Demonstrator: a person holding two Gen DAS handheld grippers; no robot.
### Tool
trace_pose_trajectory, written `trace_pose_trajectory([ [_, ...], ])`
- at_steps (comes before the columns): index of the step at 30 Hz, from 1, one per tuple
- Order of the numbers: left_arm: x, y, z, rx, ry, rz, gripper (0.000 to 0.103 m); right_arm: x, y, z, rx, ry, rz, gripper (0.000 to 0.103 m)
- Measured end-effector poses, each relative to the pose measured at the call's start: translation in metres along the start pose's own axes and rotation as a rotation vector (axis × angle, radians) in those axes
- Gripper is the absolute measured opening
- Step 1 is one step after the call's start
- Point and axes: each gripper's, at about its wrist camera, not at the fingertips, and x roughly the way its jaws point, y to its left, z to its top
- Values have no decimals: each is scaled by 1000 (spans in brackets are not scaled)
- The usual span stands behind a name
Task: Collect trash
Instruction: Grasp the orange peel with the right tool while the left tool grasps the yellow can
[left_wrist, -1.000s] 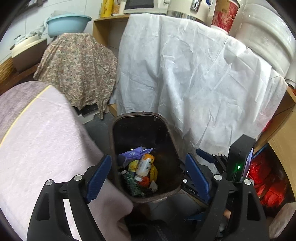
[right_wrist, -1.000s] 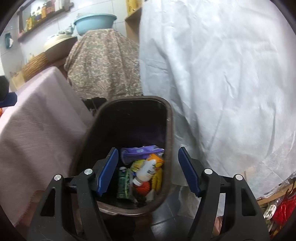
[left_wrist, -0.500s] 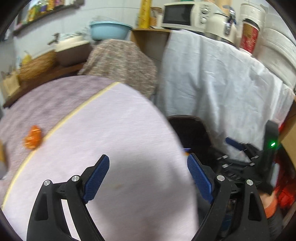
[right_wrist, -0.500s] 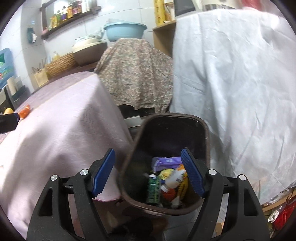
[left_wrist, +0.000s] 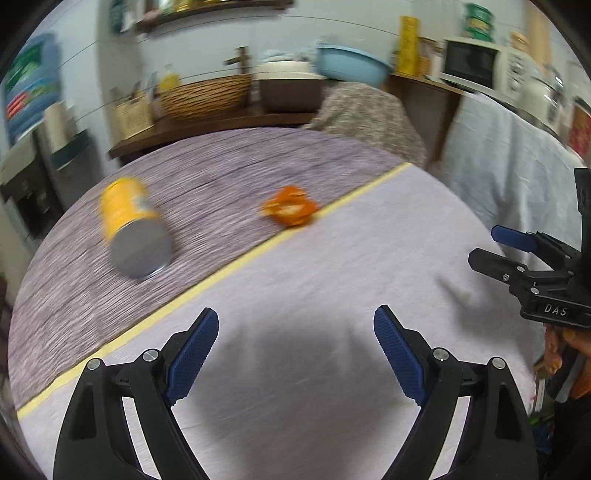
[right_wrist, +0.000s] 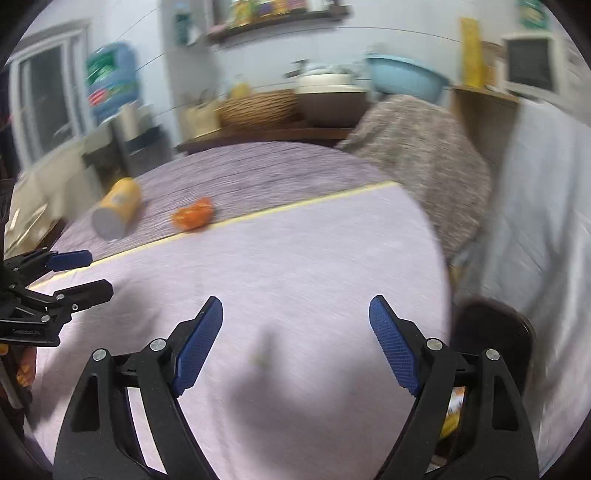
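A yellow can lies on its side on the table's purple cloth, and a crumpled orange wrapper lies to its right by the yellow stripe. Both also show in the right wrist view: the can and the wrapper. My left gripper is open and empty above the near part of the table. My right gripper is open and empty over the table's right side. The dark trash bin stands on the floor at the table's right edge, partly hidden.
A white sheet and a patterned cloth cover furniture behind the table. A shelf holds a wicker basket, a blue basin and a microwave. The frames are motion-blurred.
Both grippers have swung up and left from above the trash bin to over the table. The can and the wrapper have come into view. Both stay open.
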Motion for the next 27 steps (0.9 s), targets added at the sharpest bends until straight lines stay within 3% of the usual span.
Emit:
trace_pose_trajectory([
  [6, -17, 58, -17, -88, 8, 94, 85, 56, 64, 44, -114, 78, 98, 83],
  [13, -28, 95, -28, -168, 7, 129, 85, 124, 97, 72, -187, 162, 69, 83],
  [19, -23, 112, -26, -215, 14, 126, 88, 155, 104, 80, -181, 201, 50, 82],
  [21, -19, 118, -20, -242, 10, 120, 91, 162, 105, 81, -179, 206, 49, 74],
  [23, -14, 122, -8, -267, 8, 93, 95, 163, 102, 85, -157, 198, 41, 43],
  [27, -3, 130, 23, -293, 4, 47, 97, 154, 100, 88, -156, 170, 35, 28],
])
